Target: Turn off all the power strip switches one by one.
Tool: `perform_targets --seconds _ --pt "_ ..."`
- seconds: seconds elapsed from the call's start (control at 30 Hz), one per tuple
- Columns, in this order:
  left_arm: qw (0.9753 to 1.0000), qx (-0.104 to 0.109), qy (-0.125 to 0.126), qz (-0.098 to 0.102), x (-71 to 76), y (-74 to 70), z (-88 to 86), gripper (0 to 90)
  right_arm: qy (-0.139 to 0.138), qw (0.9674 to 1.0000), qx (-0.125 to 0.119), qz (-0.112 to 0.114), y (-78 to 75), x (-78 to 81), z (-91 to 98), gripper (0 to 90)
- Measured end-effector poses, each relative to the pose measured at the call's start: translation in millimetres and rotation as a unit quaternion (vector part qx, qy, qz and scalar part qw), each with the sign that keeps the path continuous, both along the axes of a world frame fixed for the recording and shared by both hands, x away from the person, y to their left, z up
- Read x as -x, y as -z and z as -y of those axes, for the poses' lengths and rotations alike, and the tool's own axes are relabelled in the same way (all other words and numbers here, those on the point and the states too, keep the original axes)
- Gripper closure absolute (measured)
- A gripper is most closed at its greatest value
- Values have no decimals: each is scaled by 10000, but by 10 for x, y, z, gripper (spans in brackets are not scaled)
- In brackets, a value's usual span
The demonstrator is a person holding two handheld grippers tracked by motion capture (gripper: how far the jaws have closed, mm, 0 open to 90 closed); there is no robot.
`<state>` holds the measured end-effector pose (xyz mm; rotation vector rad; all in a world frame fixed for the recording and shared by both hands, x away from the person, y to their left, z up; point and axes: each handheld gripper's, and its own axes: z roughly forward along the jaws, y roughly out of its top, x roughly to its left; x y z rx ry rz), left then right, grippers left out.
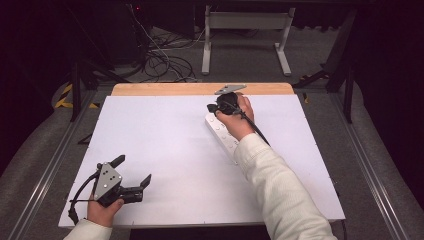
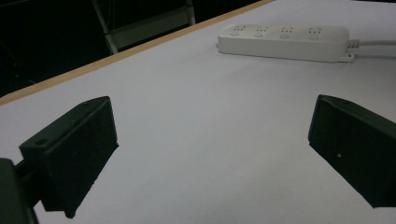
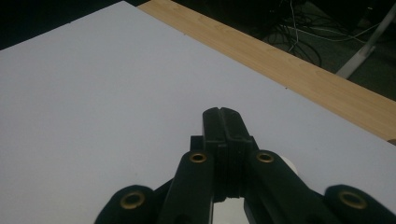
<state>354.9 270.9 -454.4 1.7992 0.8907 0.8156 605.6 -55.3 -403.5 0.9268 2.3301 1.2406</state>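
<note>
Right gripper is stretched forward over the white power strip's far end, jaws pressed together, empty; left gripper rests at the desk's near-left, jaws spread wide

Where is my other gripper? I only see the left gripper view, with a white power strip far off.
Observer: In the high view, the right gripper is over the far end of the power strip.
Operator: Is it open like mine?
Observer: No. The right gripper view shows its jaws shut, with nothing between them.
Operator: Is it pressing a switch?
Observer: Cannot tell; the hand covers that end.
</note>
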Motion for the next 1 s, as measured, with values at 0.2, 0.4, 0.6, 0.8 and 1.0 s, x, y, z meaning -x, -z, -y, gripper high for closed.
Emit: perform_targets --seconds 0.2,0.4,0.6,0.8,1.0 --pt "10000 17 1 3 -5 0 -12 17 139 9995 204 -176 178 -100 -34 900" --pt "10000 9 21 1 -3 -1 -2 17 216 9989 314 -284 294 -170 -48 900" --pt "10000 30 7 0 -1 1 -5 17 250 9981 439 -356 363 -206 -45 900" --pt "10000 -11 16 11 -1 -3 -5 17 291 9968 573 -468 419 -228 -47 900" --pt "10000 4 24 -1 -2 -1 -3 17 280 9963 640 -503 467 -239 -60 900"
